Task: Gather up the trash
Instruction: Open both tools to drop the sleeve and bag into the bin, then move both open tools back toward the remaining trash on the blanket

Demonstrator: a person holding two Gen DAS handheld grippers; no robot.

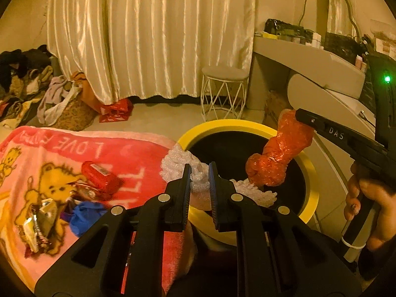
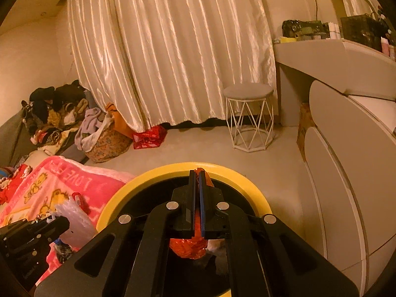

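Over yellow bin [image 1: 250,126], L tool [image 1: 200,173] w/ bubble wrap [image 1: 178,160], R tool [image 2: 197,175] (orange bag [image 1: 279,158])

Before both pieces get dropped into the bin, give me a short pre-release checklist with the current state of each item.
1. Right tongs shut on the crumpled red plastic bag: ok.
2. Red bag hanging over the opening of the yellow-rimmed black bin: ok.
3. Left tongs shut on the white bubble-wrap piece: ok.
4. Bubble wrap fully over the opening: not ok, part still lies over the rim beside the pink teddy-bear blanket.
5. Room inside the bin: cannot tell.
6. Blanket cleared of trash: not ok, red packet and wrappers remain.
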